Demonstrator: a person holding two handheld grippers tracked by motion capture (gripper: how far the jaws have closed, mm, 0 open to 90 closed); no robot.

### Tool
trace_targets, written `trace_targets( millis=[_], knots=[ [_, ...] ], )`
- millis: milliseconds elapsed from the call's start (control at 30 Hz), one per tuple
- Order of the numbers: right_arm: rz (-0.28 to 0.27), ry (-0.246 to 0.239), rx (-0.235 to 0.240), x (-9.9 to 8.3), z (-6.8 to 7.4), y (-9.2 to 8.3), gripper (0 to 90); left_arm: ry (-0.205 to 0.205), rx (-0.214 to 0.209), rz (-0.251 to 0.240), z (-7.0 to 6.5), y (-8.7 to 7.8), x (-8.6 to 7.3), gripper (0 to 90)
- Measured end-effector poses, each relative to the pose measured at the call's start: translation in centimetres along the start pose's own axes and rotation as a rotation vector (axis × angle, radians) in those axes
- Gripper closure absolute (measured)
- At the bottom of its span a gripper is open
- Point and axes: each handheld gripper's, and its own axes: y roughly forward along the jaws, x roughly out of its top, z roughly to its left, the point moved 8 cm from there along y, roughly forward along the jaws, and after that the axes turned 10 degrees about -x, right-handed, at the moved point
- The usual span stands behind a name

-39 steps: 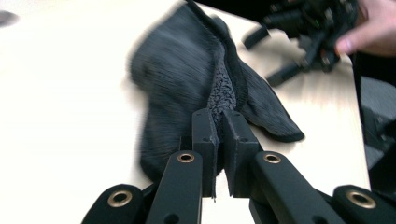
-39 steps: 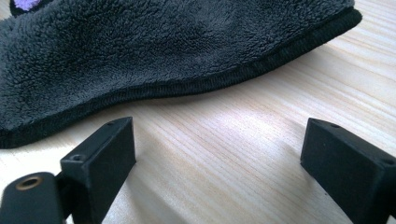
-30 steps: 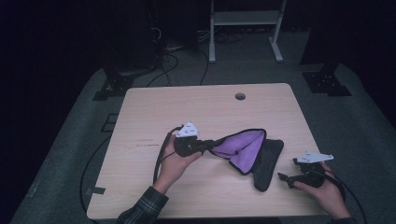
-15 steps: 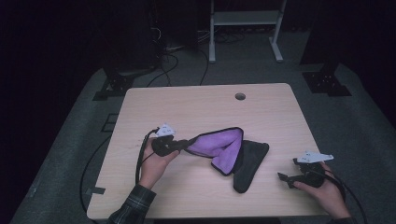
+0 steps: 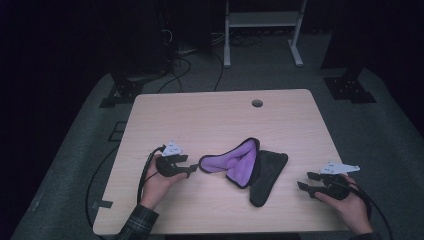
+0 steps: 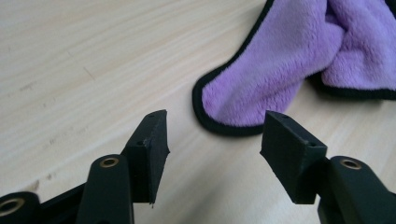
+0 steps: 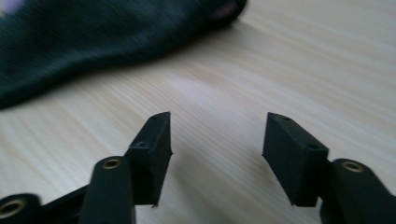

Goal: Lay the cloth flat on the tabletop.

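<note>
Looks like the left gripper (image 5: 194, 170) just opened and let the cloth (image 5: 240, 162) go: the purple corner sits just past its empty jaws, still bunched mid-table, so spreading remains. Right gripper (image 5: 303, 181), half-narrowed, holds nothing. Pale wood table (image 5: 210, 120), dark room, cables behind.

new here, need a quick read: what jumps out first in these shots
A purple cloth with black trim and a dark underside lies crumpled in the middle of the pale wooden table, bright against the dark room. The left gripper sits just off its near corner, jaws apart and holding nothing. The right gripper rests near the table's right edge, also open.
</note>
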Motion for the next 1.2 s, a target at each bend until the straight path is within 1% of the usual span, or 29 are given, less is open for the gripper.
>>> trace_targets(
  millis=[67, 100, 167, 267, 400, 433, 533, 600, 667, 767, 867, 933, 1000, 1133, 1167, 1200],
  knots=[
    [-0.049, 0.005, 0.033, 1.0, 1.0, -0.4, 41.6, 0.008, -0.010, 0.000, -0.5, 0.0, -0.2, 39.6],
    [-0.070, 0.002, 0.058, 1.5, 1.6, -0.5, 41.3, 0.012, -0.015, 0.001, -0.7, 0.0, -0.3, 39.5],
    [-0.107, -0.018, 0.099, 2.4, 3.0, -0.7, 40.7, 0.025, -0.024, -0.005, -1.4, 0.1, -0.1, 39.6],
    [-0.135, -0.039, 0.164, 3.3, 5.1, -0.6, 39.9, 0.054, -0.048, -0.012, -2.7, 0.5, 0.4, 40.4],
    [-0.147, -0.084, 0.224, 3.9, 7.3, -0.5, 39.5, 0.087, -0.095, -0.011, -4.7, 1.7, 0.9, 41.2],
    [-0.149, -0.094, 0.239, 4.0, 7.8, -0.4, 39.7, 0.099, -0.107, -0.004, -5.2, 2.0, 1.0, 41.2],
    [-0.141, -0.137, 0.288, 4.1, 9.6, -0.2, 40.7, 0.124, -0.140, 0.003, -6.5, 3.0, 1.2, 42.1],
    [-0.135, -0.174, 0.314, 4.1, 10.8, -0.2, 41.4, 0.139, -0.158, 0.007, -7.2, 3.6, 1.4, 42.7],
    [-0.129, -0.201, 0.349, 4.0, 12.2, -0.2, 43.6, 0.150, -0.171, 0.013, -7.7, 4.0, 1.5, 42.9],
    [-0.119, -0.258, 0.389, 3.8, 13.9, -0.1, 45.5, 0.160, -0.184, 0.024, -8.2, 4.5, 1.4, 43.0],
    [-0.086, -0.311, 0.402, 3.3, 15.2, 0.5, 46.6, 0.169, -0.187, 0.030, -8.3, 4.7, 1.4, 43.0],
    [-0.067, -0.343, 0.393, 3.0, 15.5, 1.0, 47.2, 0.172, -0.188, 0.028, -8.4, 4.8, 1.5, 43.0],
    [-0.051, -0.365, 0.369, 2.8, 15.4, 1.4, 48.1, 0.171, -0.190, 0.022, -8.5, 4.9, 1.6, 43.0],
    [-0.021, -0.395, 0.334, 2.2, 15.2, 2.1, 52.3, 0.182, -0.194, 0.028, -8.6, 5.1, 1.6, 43.0],
    [-0.013, -0.403, 0.326, 2.1, 15.1, 2.2, 54.7, 0.182, -0.196, 0.026, -8.8, 5.2, 1.7, 43.0],
    [-0.013, -0.409, 0.313, 1.9, 15.1, 2.3, 57.2, 0.191, -0.197, 0.034, -8.8, 5.3, 1.7, 43.0]
  ],
)
